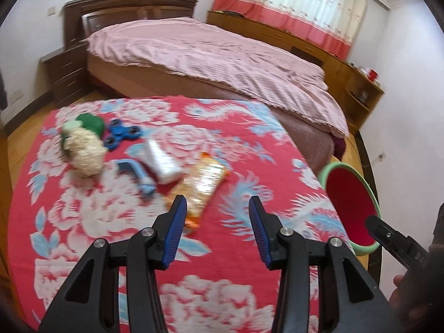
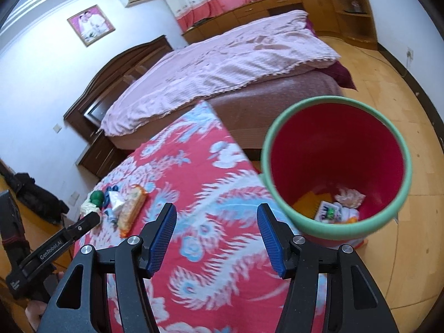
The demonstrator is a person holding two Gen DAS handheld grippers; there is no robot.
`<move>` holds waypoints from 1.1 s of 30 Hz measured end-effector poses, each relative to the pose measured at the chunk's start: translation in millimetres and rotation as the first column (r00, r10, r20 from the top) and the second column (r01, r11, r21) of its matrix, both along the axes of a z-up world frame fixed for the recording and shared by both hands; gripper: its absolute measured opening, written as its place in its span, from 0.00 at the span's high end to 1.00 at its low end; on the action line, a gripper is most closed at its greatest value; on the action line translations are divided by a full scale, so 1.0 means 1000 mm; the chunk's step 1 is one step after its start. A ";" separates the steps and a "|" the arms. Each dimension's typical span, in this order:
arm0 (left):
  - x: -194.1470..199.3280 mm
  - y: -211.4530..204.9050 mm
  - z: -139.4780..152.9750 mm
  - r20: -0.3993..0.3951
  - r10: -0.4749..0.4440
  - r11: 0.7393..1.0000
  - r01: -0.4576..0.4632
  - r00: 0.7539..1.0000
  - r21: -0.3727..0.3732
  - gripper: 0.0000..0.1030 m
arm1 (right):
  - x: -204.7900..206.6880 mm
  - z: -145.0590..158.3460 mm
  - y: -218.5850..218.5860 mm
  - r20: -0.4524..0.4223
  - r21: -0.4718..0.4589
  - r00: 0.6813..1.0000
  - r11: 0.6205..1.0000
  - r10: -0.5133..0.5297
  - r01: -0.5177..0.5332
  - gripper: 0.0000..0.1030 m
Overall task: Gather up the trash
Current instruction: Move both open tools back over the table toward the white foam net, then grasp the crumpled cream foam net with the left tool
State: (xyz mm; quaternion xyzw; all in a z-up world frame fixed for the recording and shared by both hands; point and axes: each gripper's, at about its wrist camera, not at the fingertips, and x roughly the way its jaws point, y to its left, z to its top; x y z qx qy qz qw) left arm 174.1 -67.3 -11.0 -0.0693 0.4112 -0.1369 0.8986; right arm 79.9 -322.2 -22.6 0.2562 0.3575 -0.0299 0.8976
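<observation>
A red bin (image 2: 337, 149) with a pale green rim is seen standing on the wooden floor, just beside the edge of the surface (image 2: 194, 194), which is covered with a red floral cloth. At the bottom of the bin, crumpled pale wrappers (image 2: 350, 197), a small printed card or packet (image 2: 328, 210) and something orange are visible; the print on the card cannot be read.

On the surface, grouped near the far left corner, are an orange snack packet (image 1: 204, 184), a white tube (image 1: 163, 161), a blue fidget spinner (image 1: 122, 136), a blue handled item (image 1: 136, 174), a cream fluffy thing (image 1: 84, 152) and a green object (image 1: 93, 123). No label on them can be read.

The left gripper (image 1: 217, 208) is held above the surface with its jaws apart and nothing between them, the snack packet lying just beyond its left finger. The right gripper (image 2: 216, 216) is likewise empty, its jaws apart, with the bin just beyond its right finger. "GenRobot.AI" is printed on the side of the left gripper as seen from the right wrist view.
</observation>
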 end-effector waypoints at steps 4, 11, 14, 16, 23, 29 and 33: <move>0.011 0.030 -0.002 -0.010 0.061 0.998 -0.061 0.998 -0.004 0.55 | 0.018 0.003 0.022 -0.007 -0.014 0.999 0.999 0.041 -0.041 0.40; 0.033 0.077 -0.012 -0.028 0.158 0.987 -0.158 0.987 0.012 0.55 | 0.044 0.002 0.055 -0.032 -0.036 0.994 0.994 0.106 -0.107 0.40; 0.044 0.092 -0.017 -0.040 0.189 0.982 -0.189 0.981 0.007 0.55 | 0.054 -0.001 0.064 -0.045 -0.040 0.992 0.992 0.118 -0.120 0.40; 0.051 0.101 -0.021 -0.043 0.208 0.978 -0.208 0.977 0.005 0.52 | 0.061 -0.004 0.069 -0.054 -0.039 0.991 0.991 0.122 -0.124 0.40; 0.082 0.117 -0.041 -0.078 0.261 0.965 -0.262 0.962 0.004 0.51 | 0.082 -0.018 0.081 -0.090 -0.046 0.987 0.989 0.133 -0.138 0.40; 0.098 0.120 -0.053 -0.080 0.289 0.957 -0.289 0.954 0.017 0.48 | 0.097 -0.026 0.085 -0.113 -0.050 0.984 0.989 0.136 -0.142 0.40; 0.102 0.122 -0.058 -0.065 0.307 0.952 -0.305 0.949 0.036 0.46 | 0.105 -0.030 0.089 -0.123 -0.056 0.981 0.986 0.147 -0.155 0.40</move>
